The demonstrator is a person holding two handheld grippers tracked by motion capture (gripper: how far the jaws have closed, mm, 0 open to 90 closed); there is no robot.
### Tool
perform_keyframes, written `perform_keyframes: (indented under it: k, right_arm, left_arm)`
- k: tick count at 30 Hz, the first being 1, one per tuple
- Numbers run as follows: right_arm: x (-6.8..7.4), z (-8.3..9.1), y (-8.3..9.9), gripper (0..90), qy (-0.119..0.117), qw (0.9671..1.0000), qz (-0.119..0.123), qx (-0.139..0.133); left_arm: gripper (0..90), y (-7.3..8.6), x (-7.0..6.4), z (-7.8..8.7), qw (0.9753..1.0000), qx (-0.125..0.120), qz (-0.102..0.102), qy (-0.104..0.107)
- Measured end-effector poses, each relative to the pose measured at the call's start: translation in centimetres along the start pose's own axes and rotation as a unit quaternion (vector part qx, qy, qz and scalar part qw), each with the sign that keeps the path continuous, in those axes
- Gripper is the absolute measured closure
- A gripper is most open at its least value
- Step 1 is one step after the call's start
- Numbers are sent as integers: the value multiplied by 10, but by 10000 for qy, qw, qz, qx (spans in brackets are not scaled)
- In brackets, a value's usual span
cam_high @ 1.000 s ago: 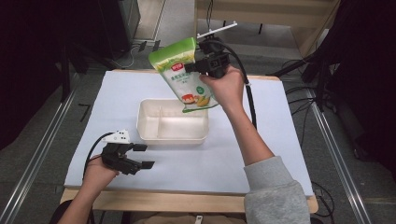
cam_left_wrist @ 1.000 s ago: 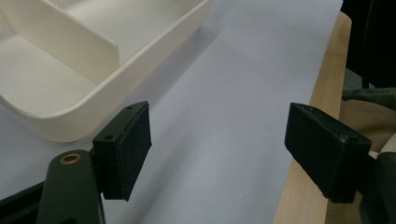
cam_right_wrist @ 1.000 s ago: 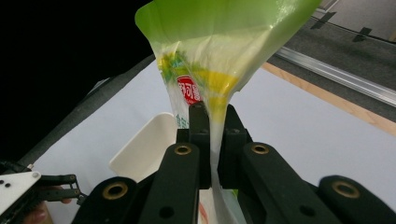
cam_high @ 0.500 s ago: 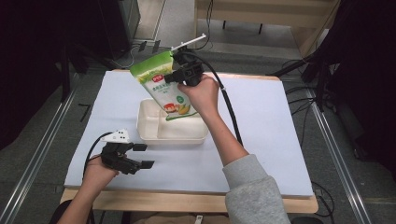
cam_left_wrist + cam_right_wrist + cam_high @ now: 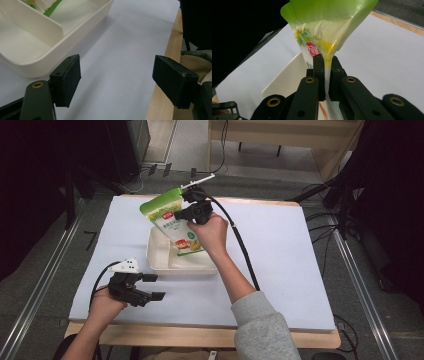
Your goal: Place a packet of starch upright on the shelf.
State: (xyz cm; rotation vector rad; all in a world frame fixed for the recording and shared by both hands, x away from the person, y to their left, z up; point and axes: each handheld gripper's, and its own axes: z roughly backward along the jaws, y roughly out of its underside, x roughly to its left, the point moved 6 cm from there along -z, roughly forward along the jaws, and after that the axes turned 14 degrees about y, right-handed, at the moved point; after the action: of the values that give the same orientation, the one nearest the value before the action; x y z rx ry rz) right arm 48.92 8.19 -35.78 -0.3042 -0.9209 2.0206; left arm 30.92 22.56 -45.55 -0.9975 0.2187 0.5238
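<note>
Green pouch (image 5: 172, 222) — pinched in right tool (image 5: 189, 213) — above cream tray (image 5: 159, 259).

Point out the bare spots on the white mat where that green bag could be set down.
The widest bare stretch is right of the cream tray, out to the white mat's right edge, crossed only by the right forearm and cable. A strip lies before the tray, beside the left gripper. The green bag crowds the tray.

Even overhead light brightens the white tabletop (image 5: 300, 250) while the surroundings toward 9 and 3 o'clock sink into near-black, shadows under the hands stay soft and faint, and the close-up tool views blur slightly at near range.
</note>
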Motion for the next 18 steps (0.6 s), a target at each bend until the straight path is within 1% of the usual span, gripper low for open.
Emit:
perform_keyframes:
  k: [2,4,7,9,11,12,15,18]
  right_arm:
    - [-3,1,3,886,10,10000,-42,-11]
    - [-8,1,8,886,18,10000,-27,-40]
    - [-14,0,18,886,-80,9999,-122,-34]
    - [-17,-3,26,884,-67,10000,-24,32]
    - [-21,-2,29,884,-112,9999,-87,-24]
    - [-22,-1,30,884,-119,9998,-147,3]
    - [-29,1,33,883,-97,9999,-108,10]
    - [-36,5,37,881,13,10000,-55,80]
  left_arm:
    - [236,0,0,0,10000,26,3,-25]
    - [236,1,0,0,10000,39,-19,-11]
    - [236,1,0,1,10000,33,10,-34]
    - [236,1,0,1,10000,24,8,-13]
    - [236,0,0,1,10000,29,13,-24]
    - [236,0,1,0,10000,22,20,-23]
    - [236,1,0,0,10000,32,4,-9]
    - [236,1,0,1,10000,29,7,-16]
